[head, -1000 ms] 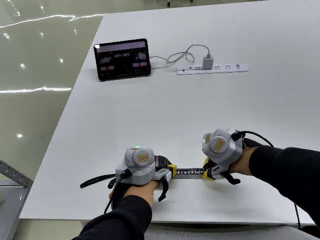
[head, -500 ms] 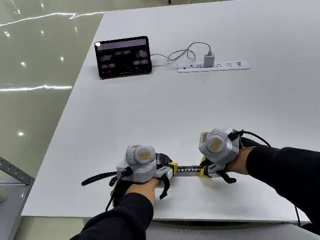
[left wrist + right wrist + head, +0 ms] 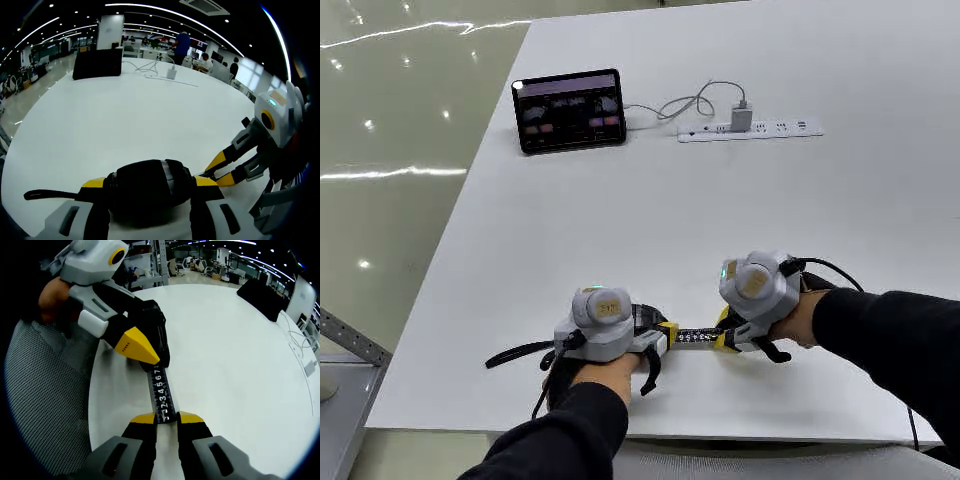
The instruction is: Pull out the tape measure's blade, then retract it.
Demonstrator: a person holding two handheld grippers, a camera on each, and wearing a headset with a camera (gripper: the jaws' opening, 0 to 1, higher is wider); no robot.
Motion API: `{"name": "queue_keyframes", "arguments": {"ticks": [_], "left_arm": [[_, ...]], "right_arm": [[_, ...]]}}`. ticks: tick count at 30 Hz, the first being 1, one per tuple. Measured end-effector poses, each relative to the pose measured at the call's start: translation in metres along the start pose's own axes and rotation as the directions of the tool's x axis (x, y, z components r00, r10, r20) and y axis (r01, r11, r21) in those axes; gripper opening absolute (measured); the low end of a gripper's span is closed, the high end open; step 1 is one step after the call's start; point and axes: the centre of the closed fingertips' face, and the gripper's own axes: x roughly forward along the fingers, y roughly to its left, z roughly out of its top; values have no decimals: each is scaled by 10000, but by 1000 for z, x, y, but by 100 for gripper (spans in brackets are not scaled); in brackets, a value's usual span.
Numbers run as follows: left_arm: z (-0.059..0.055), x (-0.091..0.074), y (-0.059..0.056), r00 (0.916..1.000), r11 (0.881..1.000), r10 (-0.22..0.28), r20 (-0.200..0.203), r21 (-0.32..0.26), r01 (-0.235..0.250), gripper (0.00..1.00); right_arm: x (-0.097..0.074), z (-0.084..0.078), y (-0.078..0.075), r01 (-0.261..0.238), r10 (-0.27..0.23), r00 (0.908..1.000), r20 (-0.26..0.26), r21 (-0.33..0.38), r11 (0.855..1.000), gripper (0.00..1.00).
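Tape measure (image 3: 145, 196) between left hand-held gripper (image 3: 149, 181) jaws

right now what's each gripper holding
left gripper: shut on the tape measure case
right gripper: shut on the blade, near its end

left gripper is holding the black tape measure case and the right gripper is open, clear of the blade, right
Not quite: the left gripper does hold the black tape measure case, but the right gripper is shut on the blade, pinching its end, as the right gripper view shows.
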Motion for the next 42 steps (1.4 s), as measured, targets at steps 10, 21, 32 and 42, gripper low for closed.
{"name": "queue_keyframes", "arguments": {"ticks": [10,21,32,42], "left_arm": [[0,0,-2,10000,10000,-26,-19,19,26,61],[0,0,-2,10000,10000,-22,3,70,22,60],[1,0,-1,10000,10000,-19,17,42,18,60],[1,0,-1,10000,10000,-24,28,73,24,60]], "right_arm": [[3,4,1,69,-68,10000,44,-273,9996,11],[6,10,1,49,-39,9998,199,-506,9987,11],[12,15,2,-23,30,9995,301,-260,9997,11],[16,22,3,-63,75,9990,448,-266,9996,11]]}}
